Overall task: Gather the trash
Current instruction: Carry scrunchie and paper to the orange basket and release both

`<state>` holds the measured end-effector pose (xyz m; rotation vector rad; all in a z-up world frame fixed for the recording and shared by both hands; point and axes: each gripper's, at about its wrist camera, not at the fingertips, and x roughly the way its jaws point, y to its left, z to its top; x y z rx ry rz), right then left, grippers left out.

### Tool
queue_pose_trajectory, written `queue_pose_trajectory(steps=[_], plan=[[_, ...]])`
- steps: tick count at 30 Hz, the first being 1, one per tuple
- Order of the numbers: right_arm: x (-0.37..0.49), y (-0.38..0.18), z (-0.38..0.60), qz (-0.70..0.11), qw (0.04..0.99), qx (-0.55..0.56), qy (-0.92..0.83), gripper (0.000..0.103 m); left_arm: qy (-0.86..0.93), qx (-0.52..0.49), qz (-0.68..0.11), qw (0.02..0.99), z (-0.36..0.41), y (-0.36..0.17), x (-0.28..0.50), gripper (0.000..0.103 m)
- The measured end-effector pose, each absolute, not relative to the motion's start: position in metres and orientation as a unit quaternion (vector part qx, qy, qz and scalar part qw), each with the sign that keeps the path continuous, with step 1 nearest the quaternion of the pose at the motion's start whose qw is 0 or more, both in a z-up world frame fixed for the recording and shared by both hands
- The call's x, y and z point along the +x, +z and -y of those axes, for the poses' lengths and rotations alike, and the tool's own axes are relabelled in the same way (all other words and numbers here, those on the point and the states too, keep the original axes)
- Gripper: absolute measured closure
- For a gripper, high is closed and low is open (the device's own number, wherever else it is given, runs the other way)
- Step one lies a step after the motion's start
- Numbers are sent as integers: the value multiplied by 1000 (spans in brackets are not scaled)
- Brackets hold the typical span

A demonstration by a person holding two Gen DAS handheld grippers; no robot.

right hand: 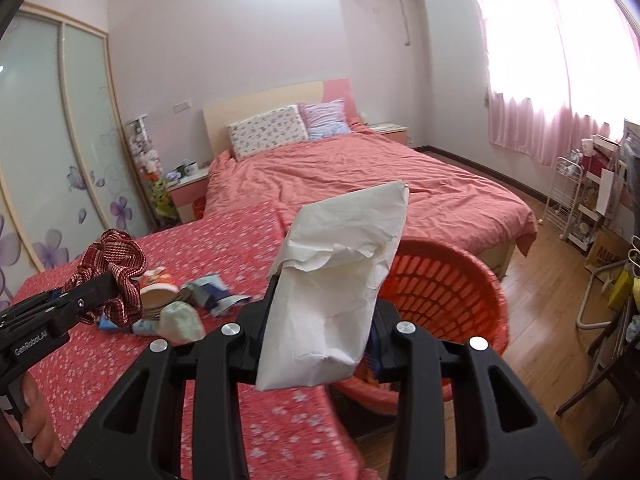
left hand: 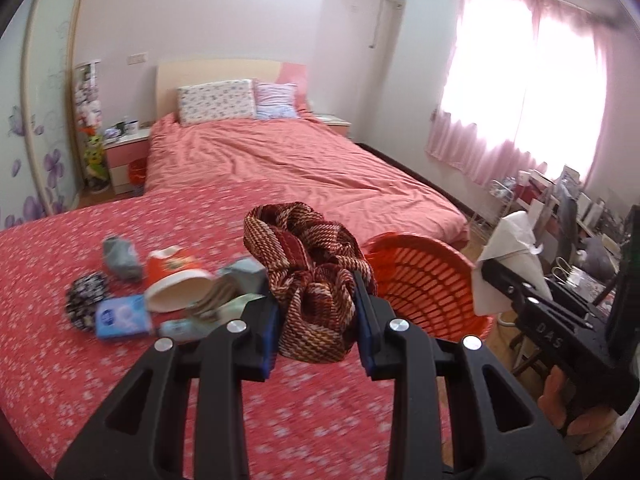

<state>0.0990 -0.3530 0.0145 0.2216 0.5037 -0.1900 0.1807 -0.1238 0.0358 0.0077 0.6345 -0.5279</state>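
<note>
My left gripper [left hand: 316,312] is shut on a bunched red-and-cream woven cloth [left hand: 308,248], held above the table covered in red flowered fabric [left hand: 80,360]. An orange slatted basket [left hand: 424,276] sits just right of the cloth, at the table's edge. My right gripper [right hand: 324,320] is shut on a crumpled white paper bag [right hand: 344,240], held in front of the basket [right hand: 440,288]. It also shows at the right of the left wrist view, the paper bag [left hand: 512,240] in its grip. A pile of loose items, among them a red paper cup [left hand: 176,280] and a blue tissue pack [left hand: 122,316], lies on the table to the left.
A bed with a pink cover [left hand: 280,160] stands beyond the table. Sliding wardrobe doors [right hand: 60,140] line the left wall. A white wire rack [right hand: 568,200] and cluttered shelves stand under the curtained window at the right. Wooden floor [right hand: 540,280] shows beside the basket.
</note>
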Motion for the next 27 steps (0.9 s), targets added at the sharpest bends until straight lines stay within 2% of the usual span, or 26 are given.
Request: queue_pose_trajectory(steps=[15, 18, 19, 24, 27], plan=[[130, -15, 429, -263, 944, 151, -131, 66, -339, 43, -339, 876, 263, -3, 223, 70], [138, -22, 441, -265, 941, 163, -135, 64, -344, 51, -353, 869, 283, -16, 236, 65], [138, -23, 443, -266, 940, 168, -135, 63, -343, 53, -357, 867, 287, -20, 239, 62], [145, -32, 453, -271, 935, 181, -140, 40, -326, 61, -376, 865, 296, -39, 259, 54], [143, -35, 454, -273, 933, 185, -145, 31, -314, 60, -379, 868, 288, -44, 264, 48]])
